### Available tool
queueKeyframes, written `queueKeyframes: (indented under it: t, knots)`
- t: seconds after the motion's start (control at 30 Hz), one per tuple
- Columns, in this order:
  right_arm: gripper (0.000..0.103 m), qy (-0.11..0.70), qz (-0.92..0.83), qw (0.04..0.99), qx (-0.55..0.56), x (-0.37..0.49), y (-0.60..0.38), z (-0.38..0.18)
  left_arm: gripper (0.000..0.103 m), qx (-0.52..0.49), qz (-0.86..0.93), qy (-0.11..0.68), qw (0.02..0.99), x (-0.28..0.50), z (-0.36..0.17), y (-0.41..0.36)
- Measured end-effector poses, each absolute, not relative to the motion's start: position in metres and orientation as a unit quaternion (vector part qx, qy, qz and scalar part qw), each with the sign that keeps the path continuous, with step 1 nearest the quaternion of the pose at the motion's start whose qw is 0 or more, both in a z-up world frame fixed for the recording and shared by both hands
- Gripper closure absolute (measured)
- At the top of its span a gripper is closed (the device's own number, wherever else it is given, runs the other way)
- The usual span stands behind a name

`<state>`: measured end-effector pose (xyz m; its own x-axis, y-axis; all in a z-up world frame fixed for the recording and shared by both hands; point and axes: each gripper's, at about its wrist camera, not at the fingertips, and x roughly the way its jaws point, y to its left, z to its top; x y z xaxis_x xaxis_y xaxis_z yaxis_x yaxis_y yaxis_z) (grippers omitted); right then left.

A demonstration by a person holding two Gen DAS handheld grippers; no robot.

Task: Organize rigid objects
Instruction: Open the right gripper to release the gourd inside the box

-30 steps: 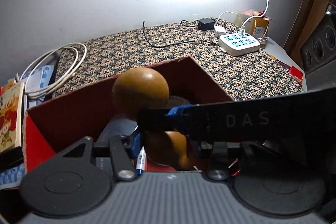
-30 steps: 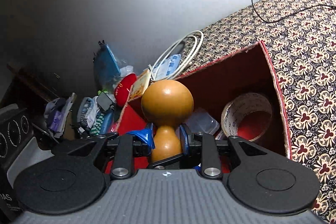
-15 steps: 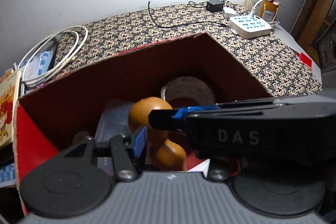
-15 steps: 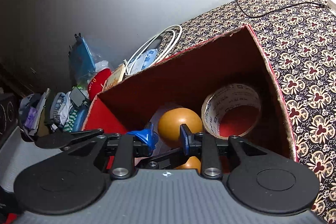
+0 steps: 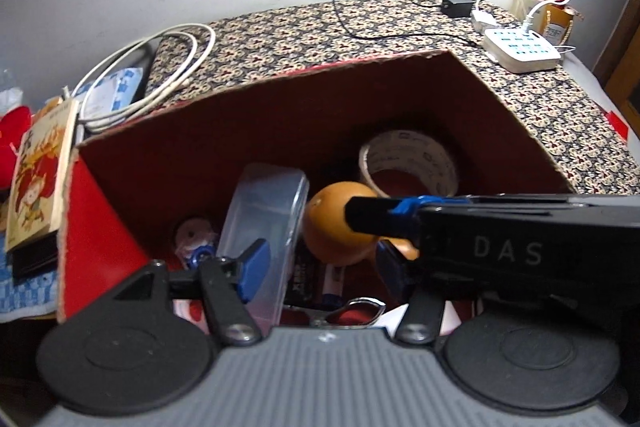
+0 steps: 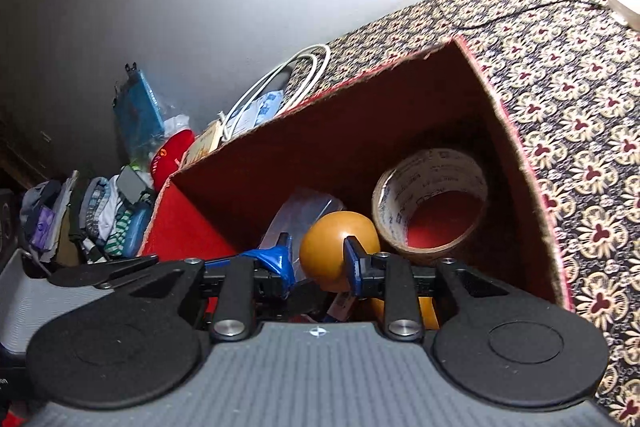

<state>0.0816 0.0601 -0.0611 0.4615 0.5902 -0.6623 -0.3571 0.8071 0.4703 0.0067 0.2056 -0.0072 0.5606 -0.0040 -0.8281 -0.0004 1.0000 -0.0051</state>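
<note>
Step in hand: you are setting the wooden gourd (image 6: 338,249) down inside the red box (image 5: 280,115). It lies low in the box, just beside the tape roll (image 6: 432,203) and against the clear plastic container (image 5: 264,223).

Your left gripper (image 5: 320,263) has just been opening; its jaws stand apart, with the container's edge and the gourd between them, and neither pad (image 5: 252,269) presses on the gourd.

Your right gripper (image 6: 316,263) has been easing wider too. The gourd's narrow part appears to run between its jaws, but the body hides the contact, so I cannot tell whether it grips.

Next, judged: confirm release, then lift both grippers straight out, clear of the box walls.
</note>
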Motion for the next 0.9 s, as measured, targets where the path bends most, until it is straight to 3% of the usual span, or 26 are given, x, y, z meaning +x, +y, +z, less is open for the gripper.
queueKeyframes:
  t: [0.9]
  knots:
    - [0.091, 0.381, 0.196, 0.901, 0.069, 0.042, 0.005, 0.003, 0.036, 0.031, 0.082, 0.43, 0.898, -0.03, 0.048, 0.153]
